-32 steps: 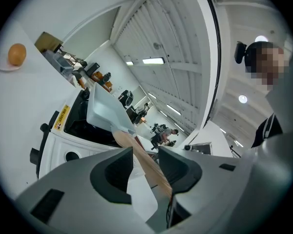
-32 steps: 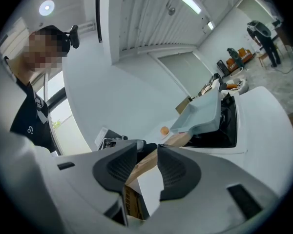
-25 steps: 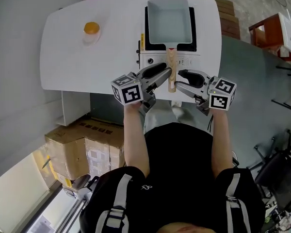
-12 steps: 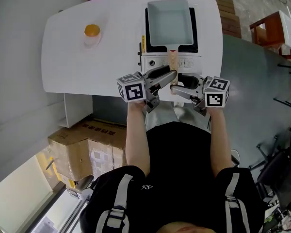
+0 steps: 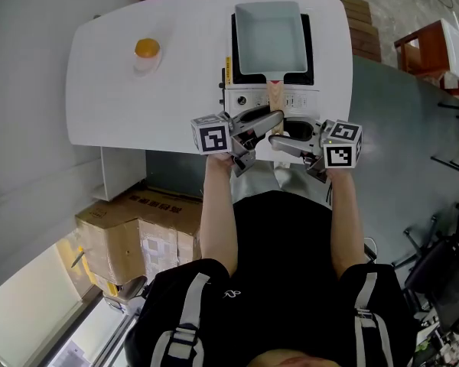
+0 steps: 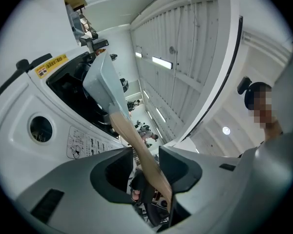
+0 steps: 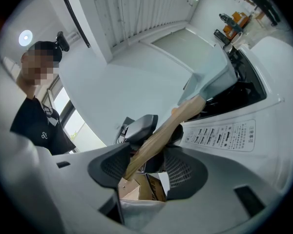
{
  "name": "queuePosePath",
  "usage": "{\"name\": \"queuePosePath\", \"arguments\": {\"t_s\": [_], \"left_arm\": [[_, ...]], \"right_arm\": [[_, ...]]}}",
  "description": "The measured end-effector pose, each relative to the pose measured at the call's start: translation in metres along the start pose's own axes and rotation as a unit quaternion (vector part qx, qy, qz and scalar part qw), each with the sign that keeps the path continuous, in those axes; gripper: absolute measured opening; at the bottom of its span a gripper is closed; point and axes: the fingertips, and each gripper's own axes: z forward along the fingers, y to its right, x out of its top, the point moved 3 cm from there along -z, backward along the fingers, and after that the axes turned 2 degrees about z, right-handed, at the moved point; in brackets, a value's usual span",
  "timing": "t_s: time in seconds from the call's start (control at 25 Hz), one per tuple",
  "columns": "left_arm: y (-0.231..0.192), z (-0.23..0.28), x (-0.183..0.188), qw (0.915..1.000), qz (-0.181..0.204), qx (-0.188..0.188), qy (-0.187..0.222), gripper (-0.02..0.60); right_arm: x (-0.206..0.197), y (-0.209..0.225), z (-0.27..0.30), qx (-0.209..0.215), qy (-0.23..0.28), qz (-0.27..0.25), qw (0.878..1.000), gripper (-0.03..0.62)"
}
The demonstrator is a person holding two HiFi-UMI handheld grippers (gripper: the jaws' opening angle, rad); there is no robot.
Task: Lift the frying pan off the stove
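A grey rectangular frying pan (image 5: 268, 37) sits on the white portable stove (image 5: 249, 96), its wooden handle (image 5: 275, 96) pointing toward me. My left gripper (image 5: 266, 121) comes in from the left and is shut on the handle (image 6: 132, 135), which runs between its pads. My right gripper (image 5: 278, 132) reaches in from the right near the handle's end. There the handle (image 7: 161, 133) lies between the jaws against one pad, with a gap beside the other, so that gripper is open. The pan (image 6: 100, 82) (image 7: 212, 74) rests level on the burner.
A small bowl holding something orange (image 5: 145, 50) stands at the far left of the white table (image 5: 122, 105). Cardboard boxes (image 5: 130, 235) are stacked on the floor below the table's left edge. Chairs (image 5: 444, 274) and a reddish stand (image 5: 424, 52) are at the right.
Both grippers have moved inward onto the handle. The left gripper's jaws have narrowed from wide open to shut on it. The right has slid left around the handle's end. The pan has not moved.
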Motion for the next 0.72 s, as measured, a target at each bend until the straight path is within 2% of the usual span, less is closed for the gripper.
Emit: {"name": "queuePosePath", "arguments": {"t_s": [0.24, 0.72], "left_arm": [[0.003, 0.013, -0.002, 0.9999, -0.015, -0.002, -0.004, 0.176], [0.01, 0.016, -0.001, 1.0, 0.007, -0.003, 0.005, 0.176]], "right_arm": [[0.001, -0.001, 0.0, -0.005, -0.008, -0.018, 1.0, 0.225], [0.004, -0.007, -0.001, -0.005, -0.012, -0.038, 0.999, 0.229]]}}
